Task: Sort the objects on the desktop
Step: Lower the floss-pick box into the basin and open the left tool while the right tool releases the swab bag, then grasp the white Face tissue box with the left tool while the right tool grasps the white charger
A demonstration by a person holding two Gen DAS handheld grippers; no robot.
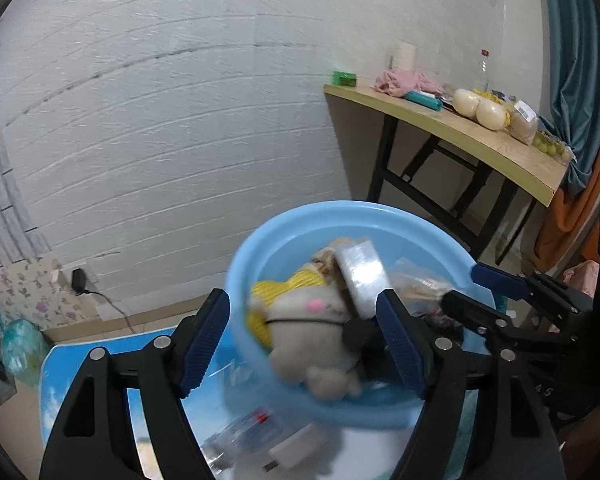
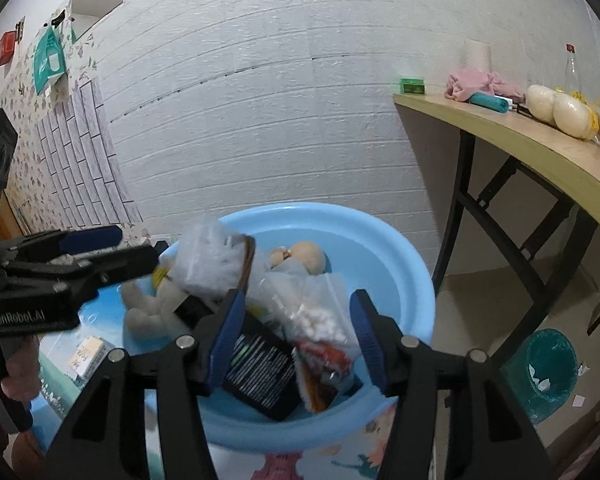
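A light blue basin stands on the picture-printed table; it also shows in the right wrist view. In it lie a grey plush toy, a yellow mesh item, a clear plastic box, a black box and a bag of white pieces. My left gripper is open, its fingers astride the near rim by the plush. My right gripper is open and empty, over the basin's contents.
A small white and clear packet lies on the table in front of the basin. A wooden side table with food and a pink cloth stands to the right. A green bin sits on the floor.
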